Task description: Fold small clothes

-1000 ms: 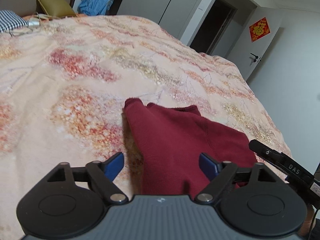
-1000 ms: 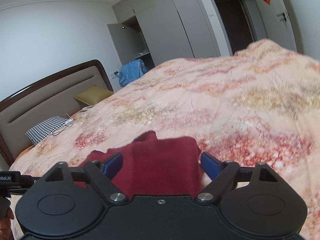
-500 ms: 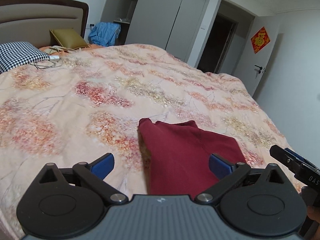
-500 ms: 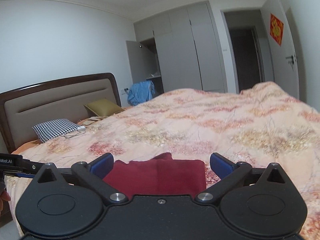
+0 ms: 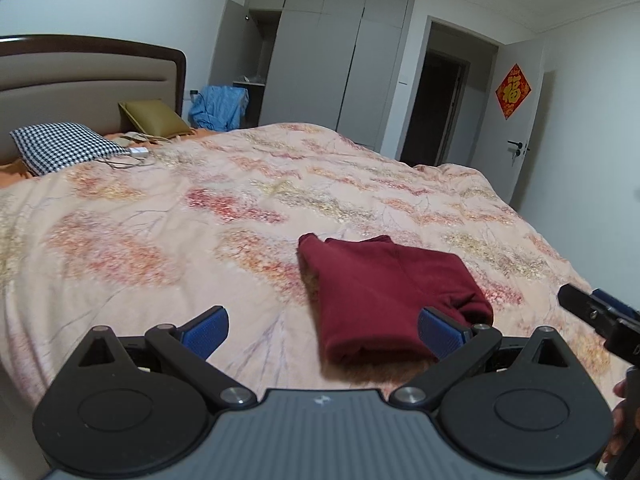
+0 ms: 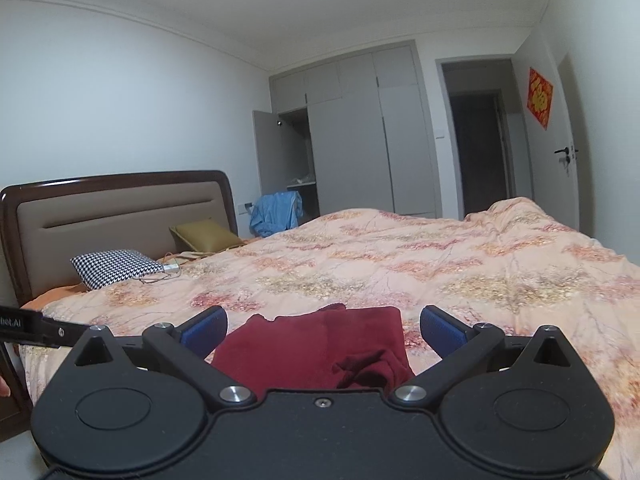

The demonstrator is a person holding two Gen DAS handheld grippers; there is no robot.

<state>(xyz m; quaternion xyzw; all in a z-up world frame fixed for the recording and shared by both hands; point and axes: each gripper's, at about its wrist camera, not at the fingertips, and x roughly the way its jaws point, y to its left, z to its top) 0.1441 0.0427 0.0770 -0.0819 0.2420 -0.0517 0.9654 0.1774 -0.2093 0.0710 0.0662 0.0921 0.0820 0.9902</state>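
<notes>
Both grippers have drawn back and risen from the folded maroon garment (image 5: pixel 384 292), which a second ago filled the space between their fingers and now lies farther off, with the headboard (image 6: pixel 120 216) newly in sight. Left gripper (image 5: pixel 324 330) tilts down toward the garment, its jaws lately spread to their widest, gripping nothing; the cloth lies beyond its right fingertip, untouched. Right gripper (image 6: pixel 324 328) points nearly level across the floral quilt (image 6: pixel 440 264), jaws likewise just opened fully and empty, the garment on the quilt below and ahead of its fingers. From the garment, the houndstooth pillow (image 5: pixel 64 146) sits well apart, toward the headboard.
</notes>
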